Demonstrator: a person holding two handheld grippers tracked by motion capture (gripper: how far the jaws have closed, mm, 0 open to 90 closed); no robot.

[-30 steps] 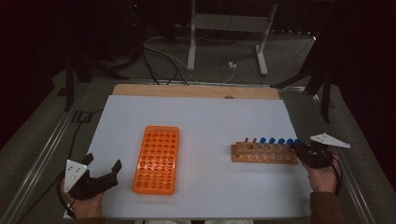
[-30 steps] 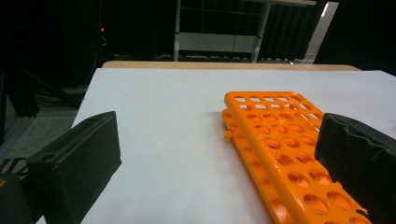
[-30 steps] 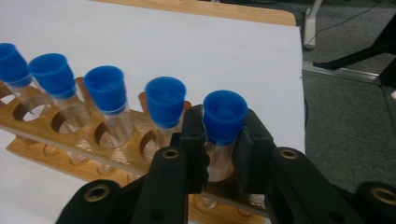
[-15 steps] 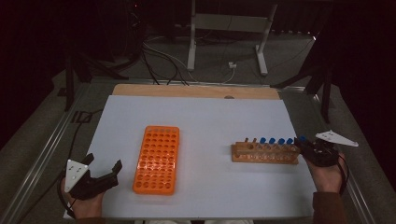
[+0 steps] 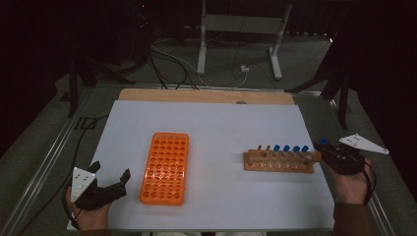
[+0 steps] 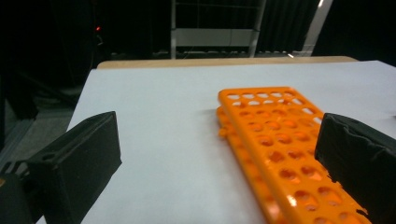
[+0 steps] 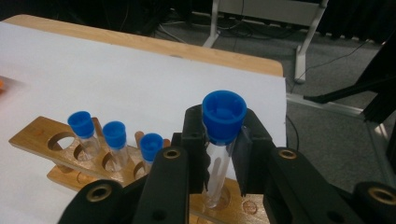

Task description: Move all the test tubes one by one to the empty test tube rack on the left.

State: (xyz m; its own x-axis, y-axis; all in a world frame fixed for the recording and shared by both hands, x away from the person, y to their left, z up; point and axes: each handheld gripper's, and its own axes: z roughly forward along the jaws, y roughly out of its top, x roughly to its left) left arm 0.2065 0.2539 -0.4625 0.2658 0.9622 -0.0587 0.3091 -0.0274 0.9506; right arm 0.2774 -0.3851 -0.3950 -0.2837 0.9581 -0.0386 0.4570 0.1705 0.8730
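Raised tube (image 7: pixel 219 154), base behind jaws

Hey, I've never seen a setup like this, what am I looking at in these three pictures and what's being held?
A person sits at a table covered with white paper and holds hand-worked tongs in each hand. One picture comes from a camera above the table; the other two come from small cameras riding on each pair of tongs, looking along their black jaws.

On the paper lie an orange rack full of empty holes and a wooden rack with several blue-capped tubes standing in it.

The left tongs rest open beside the orange rack, holding nothing. The right tongs are closed on one clear tube with a blue cap, upright above the end of the wooden rack, its bottom at a hole there.
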